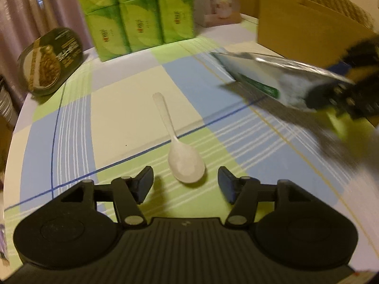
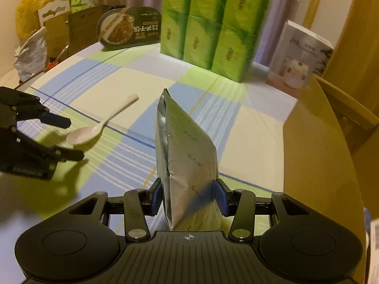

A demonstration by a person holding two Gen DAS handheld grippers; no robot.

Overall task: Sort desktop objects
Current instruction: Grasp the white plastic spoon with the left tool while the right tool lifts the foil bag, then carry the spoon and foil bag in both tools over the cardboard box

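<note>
Far left on the counter [image 1: 132,108] there's a dark instant-meal tray [image 1: 51,61] propped up on its edge, and next to it a big stack of green tissue packs [image 1: 139,16] toward the back. Then the left gripper [image 1: 184,183] — jaws spread, nothing pinched, with the bowl end of a white plastic spoon [image 1: 182,161] lying on the checked cloth just ahead of the gap between them, handle pointing away. Moving right, the right gripper [image 2: 189,195] is clamped on a silver foil pouch [image 2: 187,146], both blue pads [image 2: 156,196] pressed against its sides, and the pouch looks held up off the counter. Past that sit a white product box [image 2: 296,61] at the back and a cardboard box [image 1: 305,27] on the far right.
</note>
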